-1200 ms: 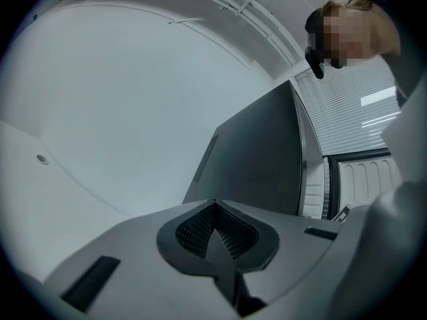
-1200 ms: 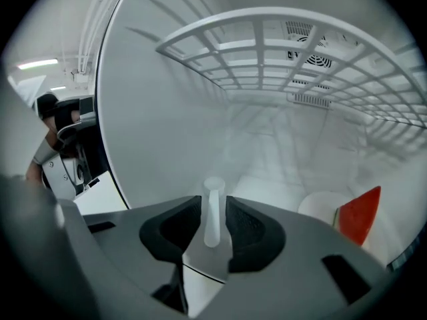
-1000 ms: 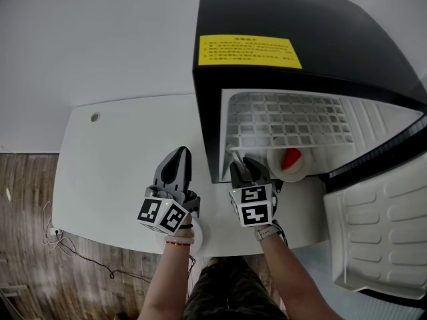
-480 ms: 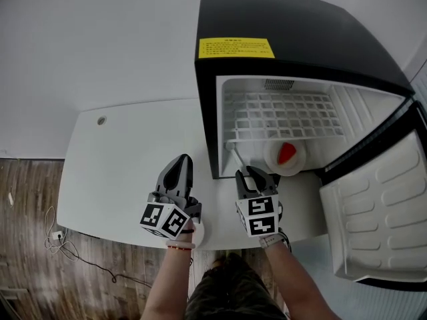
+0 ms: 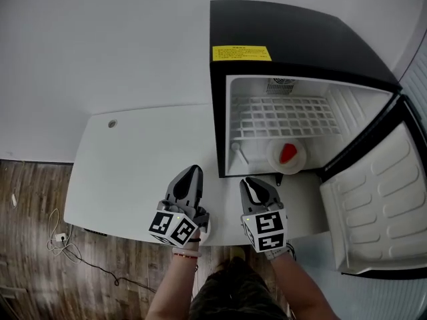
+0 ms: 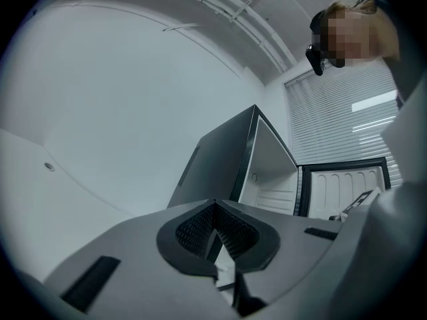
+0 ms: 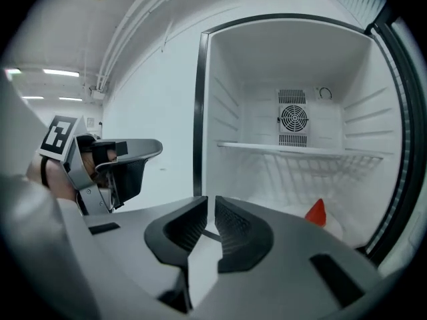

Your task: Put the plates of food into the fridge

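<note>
Plate (image 5: 272,159), likely rigid, brittle, slick: pinch its rim; your left gripper (image 5: 192,171) closed empty, right gripper (image 5: 252,182) just closing, empty.

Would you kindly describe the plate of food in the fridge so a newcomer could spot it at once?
Find the black fridge standing open at the right of the white table. Below its wire shelf, on the compartment floor, sits a round white plate. It alone carries colour: a red cone-shaped piece of food.
</note>
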